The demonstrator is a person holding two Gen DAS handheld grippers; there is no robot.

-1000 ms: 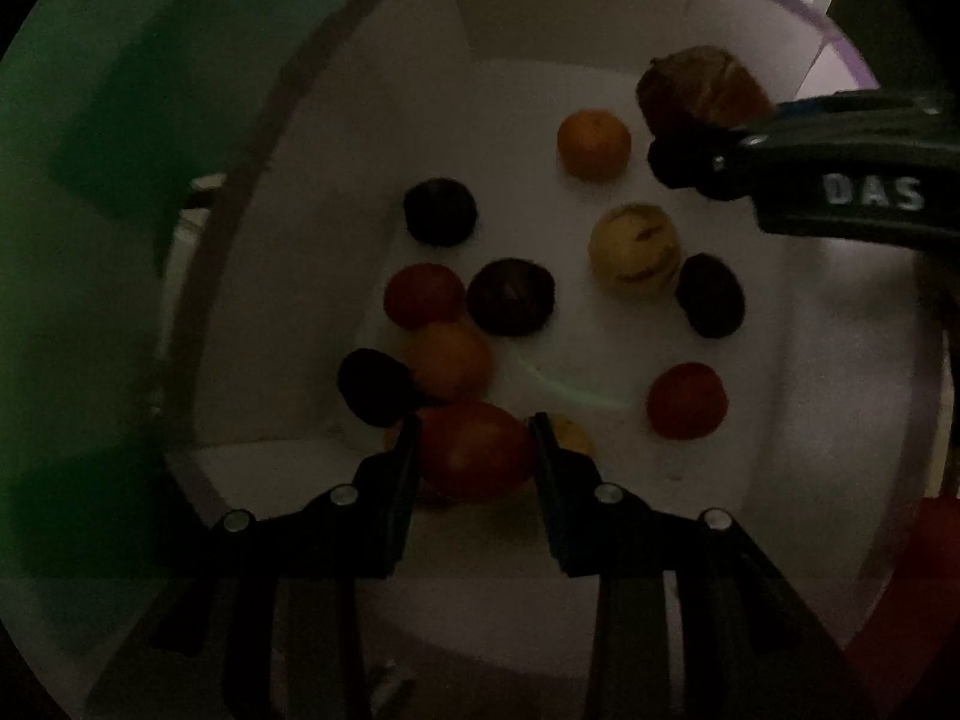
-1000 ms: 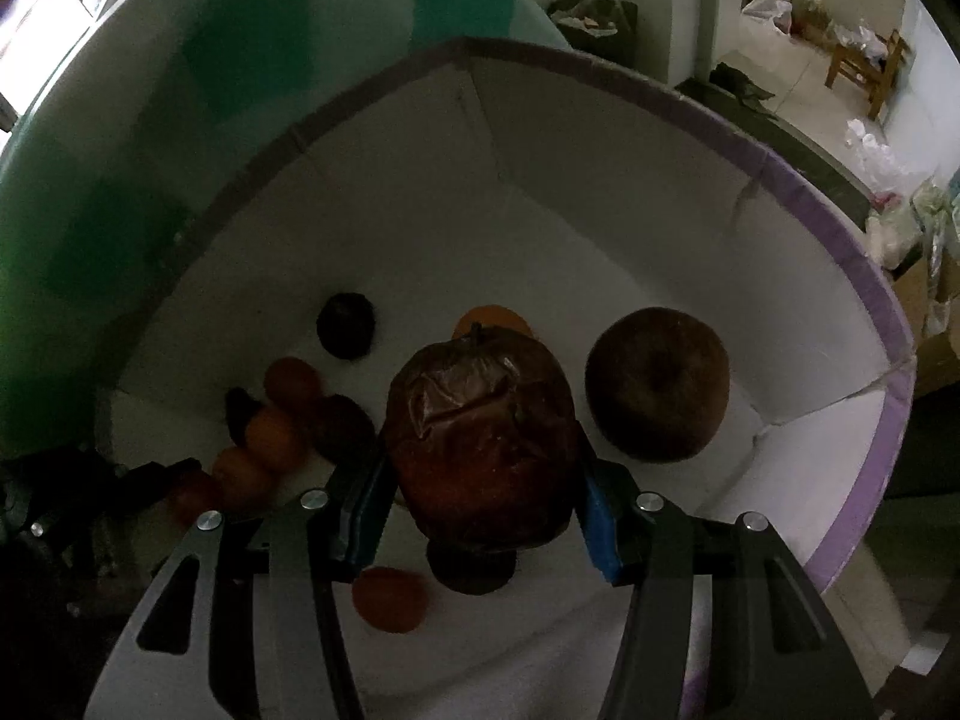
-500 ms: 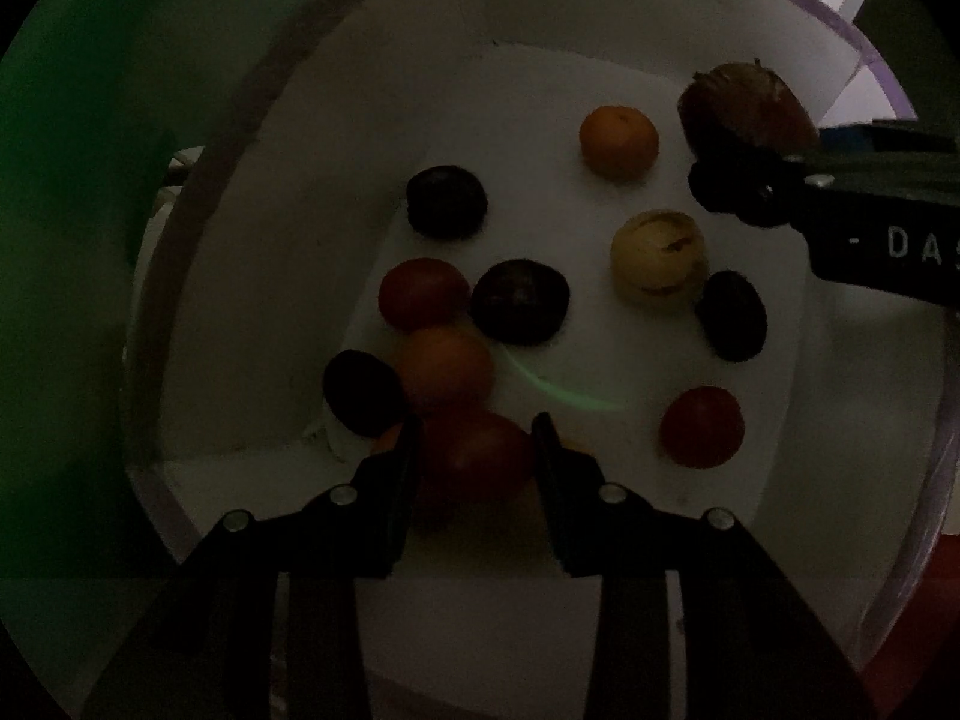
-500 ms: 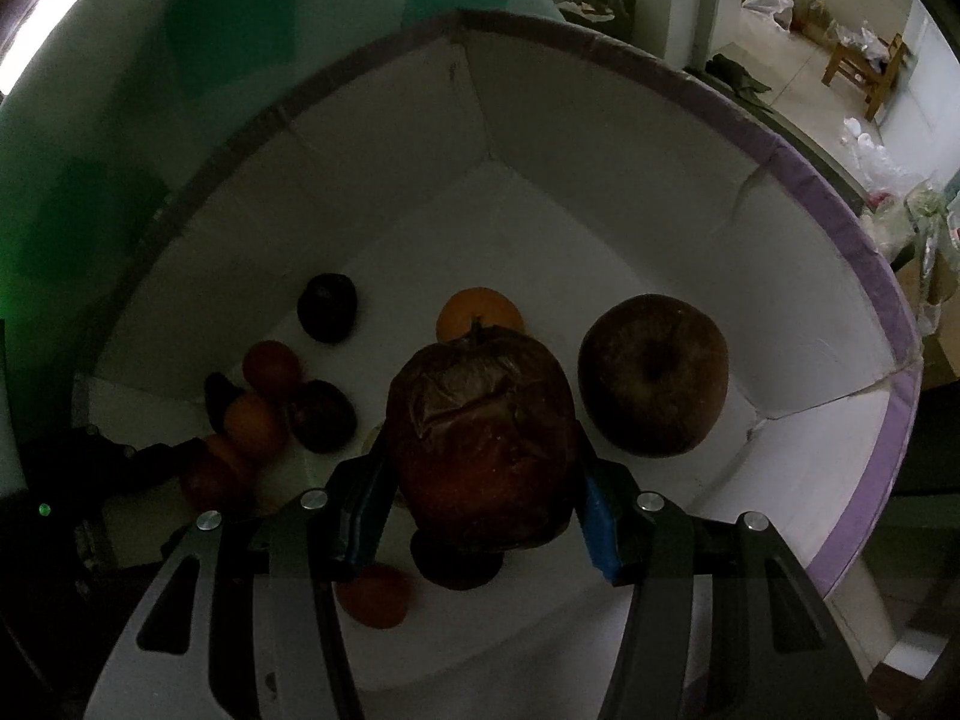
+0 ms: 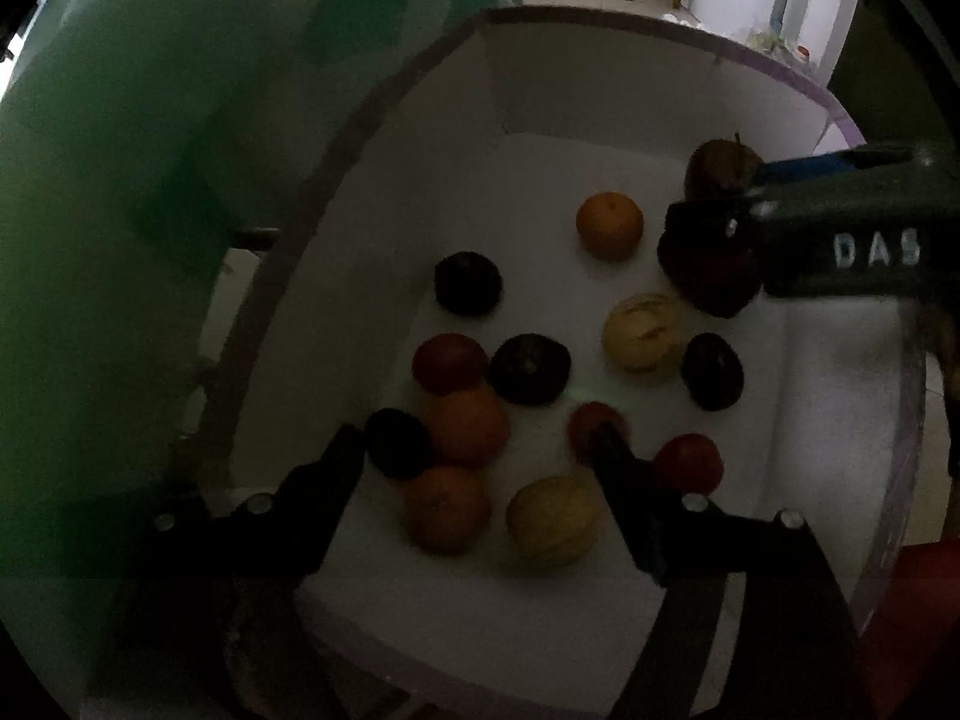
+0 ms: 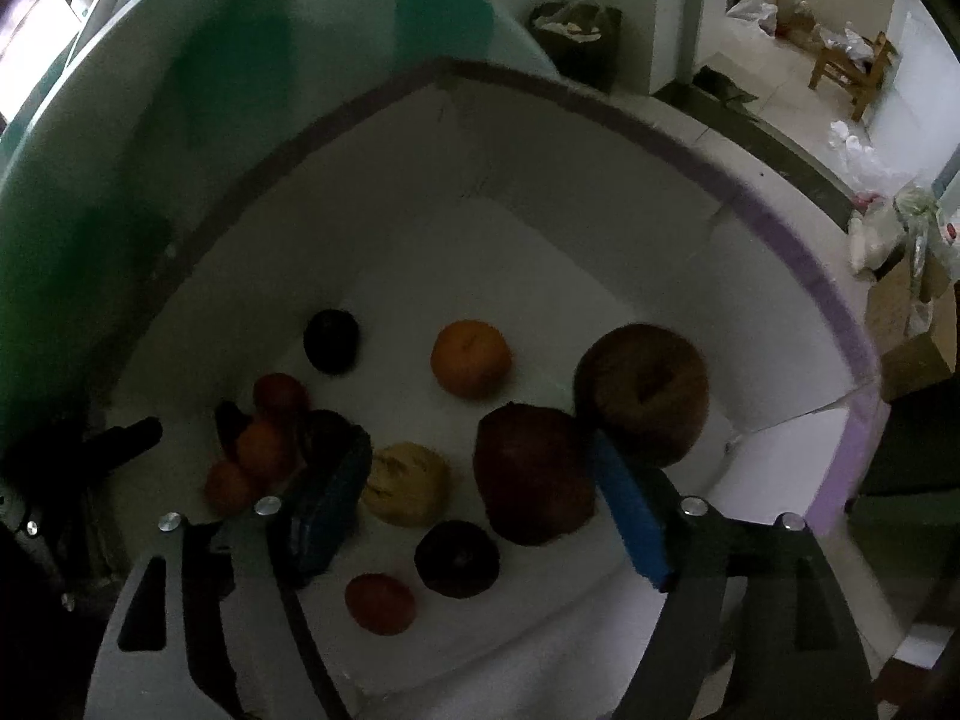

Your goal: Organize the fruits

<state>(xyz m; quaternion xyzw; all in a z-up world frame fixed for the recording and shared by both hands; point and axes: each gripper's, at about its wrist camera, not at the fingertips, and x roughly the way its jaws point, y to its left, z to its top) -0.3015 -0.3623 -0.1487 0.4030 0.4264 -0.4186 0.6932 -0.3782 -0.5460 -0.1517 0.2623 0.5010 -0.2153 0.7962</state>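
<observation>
1. Because both tools hang inside the white box point(image 6: 690, 276) with their jaws spread and nothing between the pads, this reads as the moment just after two fruits were set down among the rest.
2. Left gripper point(image 5: 480, 456) is apart and empty; its fingers straddle a near cluster of an orange fruit point(image 5: 447, 507) and a pale yellow striped fruit point(image 5: 552, 519), touching neither as far as I can tell.
3. Right gripper point(image 6: 480, 480) is apart too; the big dark red fruit point(image 6: 534, 474) sits on the box floor between its fingers, close to the blue pad on the right-hand finger, though contact is hard to judge in the dim light.
4. Just beyond that fruit, and apparently against it, lies a brown round fruit point(image 6: 642, 390) near the box wall, which suggests the large pieces are being grouped on that side.
5. Small fruits fill the other side: an orange point(image 6: 471, 357) stands alone, a dark plum point(image 6: 330, 339) sits further left, and a tight clump of red and orange ones lies by the left wall.
6. Each tool points down and forward into the box, the right one reaching across from the side in the left wrist view, its body lettered DAS.
7. My judgement: both should lift clear before the next fruit is fetched.
</observation>
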